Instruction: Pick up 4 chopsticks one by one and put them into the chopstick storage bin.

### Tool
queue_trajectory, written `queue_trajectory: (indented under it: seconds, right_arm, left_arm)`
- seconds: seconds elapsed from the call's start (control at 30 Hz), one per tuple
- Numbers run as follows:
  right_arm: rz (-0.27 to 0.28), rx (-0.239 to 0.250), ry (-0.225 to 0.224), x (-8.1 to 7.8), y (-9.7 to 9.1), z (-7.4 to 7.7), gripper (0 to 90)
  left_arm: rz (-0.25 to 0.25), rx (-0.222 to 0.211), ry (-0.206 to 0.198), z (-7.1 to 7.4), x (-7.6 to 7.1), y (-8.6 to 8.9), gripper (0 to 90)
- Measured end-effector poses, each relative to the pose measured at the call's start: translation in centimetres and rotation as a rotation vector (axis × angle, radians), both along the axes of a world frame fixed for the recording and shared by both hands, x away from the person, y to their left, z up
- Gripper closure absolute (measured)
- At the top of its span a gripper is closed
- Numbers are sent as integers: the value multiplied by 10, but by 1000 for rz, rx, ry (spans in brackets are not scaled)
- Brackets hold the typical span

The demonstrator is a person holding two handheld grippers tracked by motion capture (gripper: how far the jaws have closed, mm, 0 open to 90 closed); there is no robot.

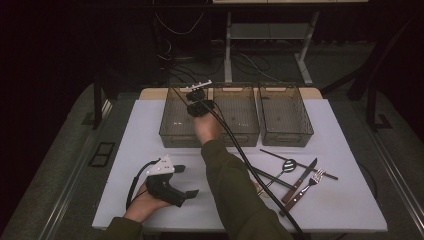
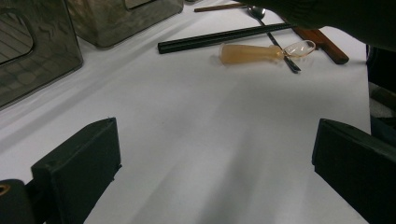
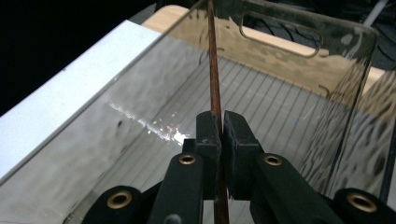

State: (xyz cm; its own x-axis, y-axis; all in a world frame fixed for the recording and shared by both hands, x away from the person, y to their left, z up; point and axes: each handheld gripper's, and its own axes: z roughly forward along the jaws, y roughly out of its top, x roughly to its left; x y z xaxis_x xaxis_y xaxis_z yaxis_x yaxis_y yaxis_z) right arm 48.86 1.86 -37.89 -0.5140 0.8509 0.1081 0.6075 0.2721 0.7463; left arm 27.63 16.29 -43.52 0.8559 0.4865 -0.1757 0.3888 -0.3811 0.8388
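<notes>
Fingers of the right gripper reach over the leftmost bin in the high view; the left gripper rests spread on the table. Its own view shows jaws apart near a translucent spoon. Right gripper view: jaws clamp a brown chopstick above that bin. No writing is readable.

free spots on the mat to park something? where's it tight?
Bare mat left of the left bin, down to the left gripper resting open near the front edge. The middle bin and right bin look empty. Tight: front right, where the chopsticks, spoon, knife and fork lie jumbled. The right gripper holds a brown chopstick over the left bin.
</notes>
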Motion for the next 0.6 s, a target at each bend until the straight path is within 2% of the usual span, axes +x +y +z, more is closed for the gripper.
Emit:
queue_trajectory:
  seconds: [0.1,0.13,0.17,0.37,0.6]
  right_arm:
    - [9,-4,22,1,1,-1,842]
    - [16,4,22,2,1,-2,805]
    - [11,3,21,1,2,-1,757]
    - [22,1,-3,1,-3,4,663]
    - [76,23,-1,-5,-22,16,518]
  left_arm:
    - [0,-2,0,0,0,0,9]
    - [2,-6,-2,0,0,0,8]
    - [2,-5,-2,0,0,0,9]
    - [-2,-2,-8,0,1,1,8]
    - [3,-2,-6,1,1,4,8]
